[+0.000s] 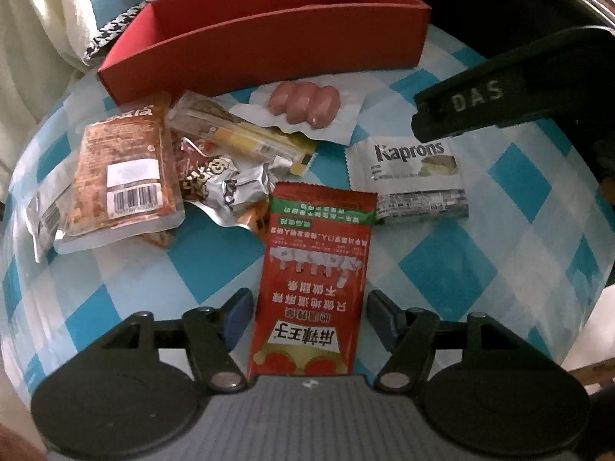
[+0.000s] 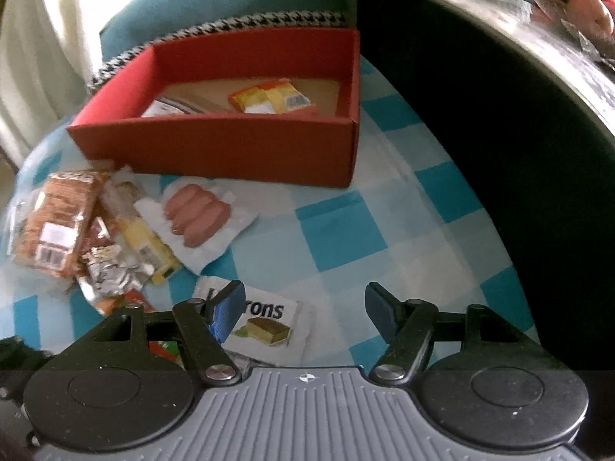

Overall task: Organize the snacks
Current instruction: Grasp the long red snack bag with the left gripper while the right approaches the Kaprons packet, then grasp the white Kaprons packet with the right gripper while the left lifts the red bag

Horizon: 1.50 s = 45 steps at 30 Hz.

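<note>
Both claws (image 1: 311, 315) (image 2: 305, 309) agape, angled down.

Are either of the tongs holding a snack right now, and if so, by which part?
Neither. The left tongs straddle the red packet with gaps on both sides. The right tongs are open over the white Kaprons packet, gripping nothing.

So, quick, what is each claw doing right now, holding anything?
Left claw: open, straddling the red snack packet without pinching it.
Right claw: open, holding nothing, above the white Kaprons packet.
</note>
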Available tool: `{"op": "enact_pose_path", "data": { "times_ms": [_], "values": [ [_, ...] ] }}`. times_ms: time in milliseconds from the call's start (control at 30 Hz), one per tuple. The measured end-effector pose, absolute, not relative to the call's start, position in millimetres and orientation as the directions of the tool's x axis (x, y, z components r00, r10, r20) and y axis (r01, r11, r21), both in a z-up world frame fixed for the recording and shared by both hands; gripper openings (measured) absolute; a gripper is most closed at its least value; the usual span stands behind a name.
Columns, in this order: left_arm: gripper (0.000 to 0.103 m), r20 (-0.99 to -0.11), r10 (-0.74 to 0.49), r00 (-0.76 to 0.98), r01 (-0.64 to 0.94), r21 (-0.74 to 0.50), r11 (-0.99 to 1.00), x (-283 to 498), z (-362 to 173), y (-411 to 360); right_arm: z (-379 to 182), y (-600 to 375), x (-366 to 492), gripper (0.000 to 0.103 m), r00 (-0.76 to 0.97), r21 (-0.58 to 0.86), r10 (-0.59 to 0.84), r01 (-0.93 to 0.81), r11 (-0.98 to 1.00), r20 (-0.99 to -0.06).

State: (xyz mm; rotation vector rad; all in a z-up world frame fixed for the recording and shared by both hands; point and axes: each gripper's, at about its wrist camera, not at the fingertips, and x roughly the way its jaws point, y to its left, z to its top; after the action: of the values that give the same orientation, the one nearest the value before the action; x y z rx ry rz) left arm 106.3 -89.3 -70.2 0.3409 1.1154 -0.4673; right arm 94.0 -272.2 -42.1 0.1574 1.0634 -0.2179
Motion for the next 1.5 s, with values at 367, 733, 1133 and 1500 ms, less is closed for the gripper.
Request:
{"op": "enact_pose_path", "data": {
  "times_ms": [367, 733, 1133, 1500],
  "values": [
    [0.045, -0.922, -0.194, 0.335, 0.505, 0.001, 0.863, 105.0, -66.6, -81.5, -62.7, -252.0, 111.6, 0.078, 0.457, 0.034, -0.060, 0.196, 0.980, -0.887],
    [0.045, -0.925, -0.231, 0.302, 0.488, -0.058, 0.871, 89.1, -58.5, -64.3, -44.3, -283.1, 74.6, 0.017, 0.450, 0.131, 0.019, 0.221, 0.966, -0.893],
    [0.046, -0.921, -0.239, 0.308, 0.493, -0.061, 0.868, 67.8, -59.9, -35.7, -35.7, -242.6, 76.4, 0.062, 0.454, 0.009, 0.093, -0.183, 0.983, -0.886],
    [0.052, -0.936, -0.241, 0.258, 0.487, -0.090, 0.869, 67.3, -71.3, -35.4, -58.6, -203.5, 72.7, 0.067, 0.379, -0.044, 0.185, -0.521, 0.852, -0.907]
  ]
}}
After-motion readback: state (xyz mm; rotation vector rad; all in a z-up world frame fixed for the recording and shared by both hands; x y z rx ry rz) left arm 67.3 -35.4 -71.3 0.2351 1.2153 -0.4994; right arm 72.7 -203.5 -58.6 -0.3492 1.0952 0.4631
